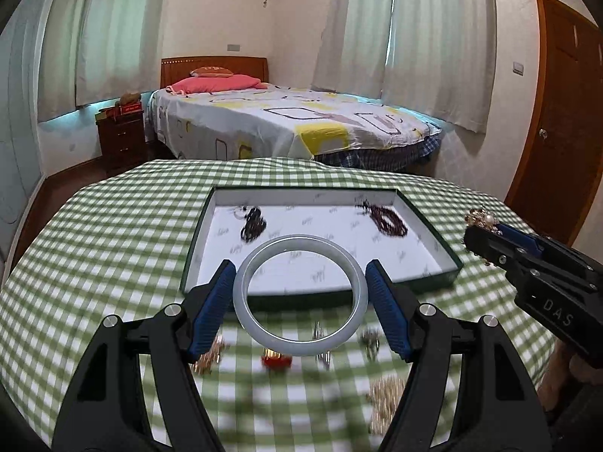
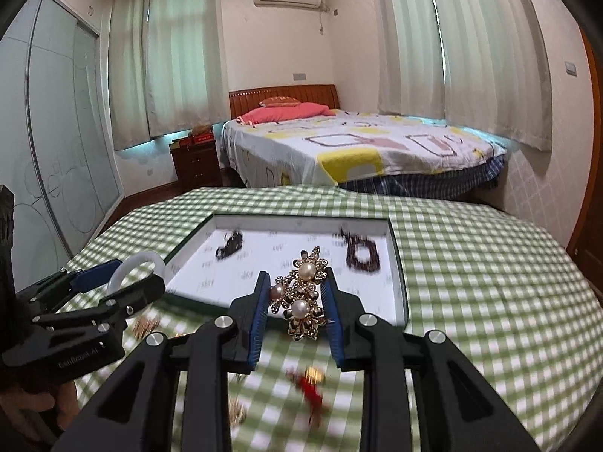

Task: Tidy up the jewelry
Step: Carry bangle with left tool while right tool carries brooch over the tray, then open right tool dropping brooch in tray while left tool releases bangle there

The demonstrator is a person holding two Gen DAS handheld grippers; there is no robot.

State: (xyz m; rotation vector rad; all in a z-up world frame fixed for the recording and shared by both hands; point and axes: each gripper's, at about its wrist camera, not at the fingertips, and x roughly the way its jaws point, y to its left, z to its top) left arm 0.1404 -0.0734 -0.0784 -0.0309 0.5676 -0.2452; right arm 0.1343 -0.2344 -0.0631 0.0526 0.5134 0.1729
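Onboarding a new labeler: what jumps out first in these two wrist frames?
Both grippers are loaded above the green checked tablecloth: the left gripper clamps a pale jade-like bangle, and the right gripper pinches a gold brooch with pearls. Just beyond them lies the shallow white-lined tray, with two dark bead strands in its far corners. Gold and red pieces sit blurred on the cloth below the fingers.

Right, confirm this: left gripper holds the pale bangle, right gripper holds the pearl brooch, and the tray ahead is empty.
Not empty. The left wrist view shows the tray already holding two dark bead bracelets. The rest stands: left gripper holds the bangle, right gripper the brooch.
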